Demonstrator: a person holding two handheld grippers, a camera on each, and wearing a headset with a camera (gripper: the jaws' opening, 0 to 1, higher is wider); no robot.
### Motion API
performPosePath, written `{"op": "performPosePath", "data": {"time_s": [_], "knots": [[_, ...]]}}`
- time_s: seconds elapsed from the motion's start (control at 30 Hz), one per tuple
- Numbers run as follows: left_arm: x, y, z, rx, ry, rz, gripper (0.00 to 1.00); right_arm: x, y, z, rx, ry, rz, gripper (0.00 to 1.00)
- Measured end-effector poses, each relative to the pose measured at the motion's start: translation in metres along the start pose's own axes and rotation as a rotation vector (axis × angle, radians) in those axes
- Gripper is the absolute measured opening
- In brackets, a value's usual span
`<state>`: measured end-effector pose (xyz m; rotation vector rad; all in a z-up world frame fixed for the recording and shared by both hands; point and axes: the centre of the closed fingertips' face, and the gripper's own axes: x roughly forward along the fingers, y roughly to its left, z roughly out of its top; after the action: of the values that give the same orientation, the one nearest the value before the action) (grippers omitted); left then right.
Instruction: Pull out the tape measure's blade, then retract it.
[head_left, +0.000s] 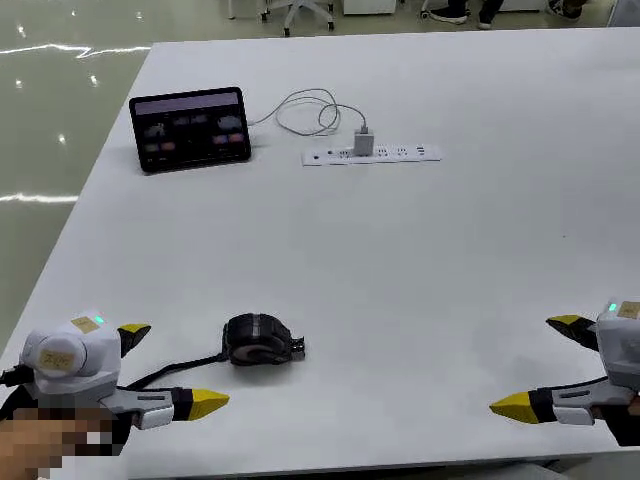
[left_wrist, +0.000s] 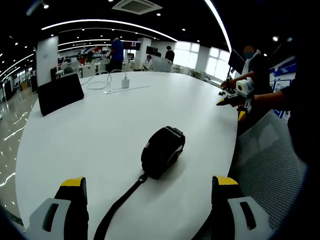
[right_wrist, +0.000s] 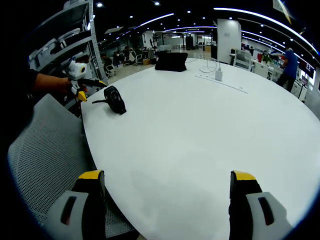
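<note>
Left tool (head_left: 172, 365) sits low at the near left, jaws spread wide, yellow tips aimed right, gripping nothing. Over on the near right, the right tool (head_left: 536, 364) mirrors it (tips aimed left), jaws just as wide and holding nothing. The two face each other, well apart. In the right gripper view the left forearm (right_wrist: 47, 85) reaches in behind its tool; in the left gripper view the right forearm (left_wrist: 272, 97) does likewise.

White table (head_left: 450, 280), tape measure (head_left: 258, 340), tablet (head_left: 190, 128), power strip (head_left: 372, 154), white cable (head_left: 305, 110)
</note>
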<state>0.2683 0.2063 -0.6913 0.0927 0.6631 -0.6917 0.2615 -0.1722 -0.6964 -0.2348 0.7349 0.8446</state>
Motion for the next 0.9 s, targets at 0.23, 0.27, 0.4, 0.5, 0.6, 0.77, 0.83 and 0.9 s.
{"op": "performPosePath", "data": {"time_s": [0.23,0.27,0.4,0.5,0.6,0.77,0.83,0.9], "knots": [[0.007,0.002,0.011,0.02,-0.015,-0.021,1.0,0.006,0.007,0.009,0.002,-0.016,0.027,1.0],[0.008,0.002,0.011,0.032,-0.002,-0.027,0.99,0.007,0.007,0.011,-0.003,-0.017,0.031,1.0],[0.014,0.002,0.016,0.075,0.014,-0.045,0.96,0.012,0.01,0.018,-0.021,-0.021,0.044,1.0],[0.018,0.002,0.023,0.094,0.021,-0.061,0.96,0.017,0.012,0.026,-0.04,-0.03,0.058,1.0],[0.025,0.001,0.028,0.148,0.049,-0.083,0.96,0.025,0.016,0.034,-0.061,-0.03,0.074,1.0],[0.036,0.0,0.034,0.212,0.089,-0.116,0.95,0.038,0.02,0.041,-0.12,-0.01,0.109,1.0],[0.04,0.003,0.036,0.26,0.115,-0.114,0.96,0.043,0.025,0.046,-0.132,-0.009,0.122,1.0],[0.043,0.0,0.036,0.284,0.129,-0.133,0.95,0.046,0.026,0.05,-0.146,-0.009,0.131,1.0]]}}
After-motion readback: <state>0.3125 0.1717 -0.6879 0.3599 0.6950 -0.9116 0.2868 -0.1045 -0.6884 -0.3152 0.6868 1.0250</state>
